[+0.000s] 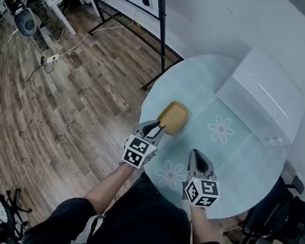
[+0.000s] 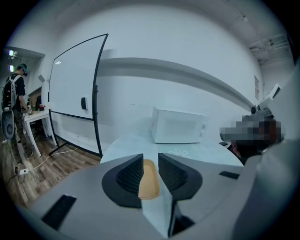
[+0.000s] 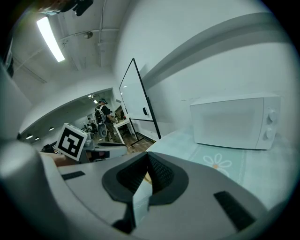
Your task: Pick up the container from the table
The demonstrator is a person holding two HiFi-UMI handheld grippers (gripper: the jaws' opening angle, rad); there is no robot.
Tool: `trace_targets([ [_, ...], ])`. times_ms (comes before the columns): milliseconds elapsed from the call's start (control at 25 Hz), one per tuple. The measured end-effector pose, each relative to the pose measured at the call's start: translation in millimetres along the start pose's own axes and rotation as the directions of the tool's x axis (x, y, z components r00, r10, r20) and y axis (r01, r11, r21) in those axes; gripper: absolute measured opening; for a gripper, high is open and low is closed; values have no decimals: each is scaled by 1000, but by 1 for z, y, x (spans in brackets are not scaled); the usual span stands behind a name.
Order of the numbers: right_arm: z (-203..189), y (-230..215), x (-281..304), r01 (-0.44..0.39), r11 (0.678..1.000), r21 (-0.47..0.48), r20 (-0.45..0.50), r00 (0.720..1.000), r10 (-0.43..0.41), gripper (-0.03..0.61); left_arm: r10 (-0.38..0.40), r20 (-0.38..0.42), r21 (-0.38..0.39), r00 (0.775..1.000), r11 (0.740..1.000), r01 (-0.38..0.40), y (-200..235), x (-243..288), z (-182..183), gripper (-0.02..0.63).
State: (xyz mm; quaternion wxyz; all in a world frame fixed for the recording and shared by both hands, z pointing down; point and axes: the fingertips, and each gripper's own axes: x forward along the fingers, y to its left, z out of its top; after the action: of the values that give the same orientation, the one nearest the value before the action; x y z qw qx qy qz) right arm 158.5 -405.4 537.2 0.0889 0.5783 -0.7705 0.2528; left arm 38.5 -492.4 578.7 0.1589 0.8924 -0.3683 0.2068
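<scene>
Reaching for the container (image 1: 174,117) is the step in hand, and the grasp is not yet made. In the head view the shallow tan container lies flat on the round table (image 1: 240,171), towards the table's 9 o'clock edge, with the white microwave (image 1: 263,96) well apart from it at about its 1 o'clock. The left gripper (image 1: 157,127) comes at the container from its 7 o'clock, its tips right at the near left corner. In the left gripper view its jaws stand spread, and the container's near end shows in the gap between them. The ribbed pads do not appear to press on the rim, so nothing is held, and whether either pad brushes the rim I cannot tell. The right gripper (image 1: 197,154) hangs over the flowered cloth at about the container's 5 o'clock, near it but apart from it. In the right gripper view its jaws are pressed together at the tips with nothing pinched between them. I judge the task to be at the end of the approach. The next move calls for the left gripper to ease forward, towards 1 o'clock, until the rim sits well between the pads, then to close firmly and lift straight up. Because the container is low and thin-walled, a shallow bite on the corner would likely tip or slide it, so a deeper hold on the rim looks safer. The right gripper has no evident part unless it opens to steady the far side.
</scene>
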Motion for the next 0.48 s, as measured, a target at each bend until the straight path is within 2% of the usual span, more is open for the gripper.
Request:
trace_targets([
  [200, -1, -5, 21, 24, 999, 24, -28, 999, -24, 25, -30, -83, 6, 996, 1000, 30, 26, 34, -17, 166],
  [480, -15, -11, 34, 65, 997, 43, -69, 996, -62, 25, -53, -190, -14, 980, 999, 51, 48, 78, -46, 170],
])
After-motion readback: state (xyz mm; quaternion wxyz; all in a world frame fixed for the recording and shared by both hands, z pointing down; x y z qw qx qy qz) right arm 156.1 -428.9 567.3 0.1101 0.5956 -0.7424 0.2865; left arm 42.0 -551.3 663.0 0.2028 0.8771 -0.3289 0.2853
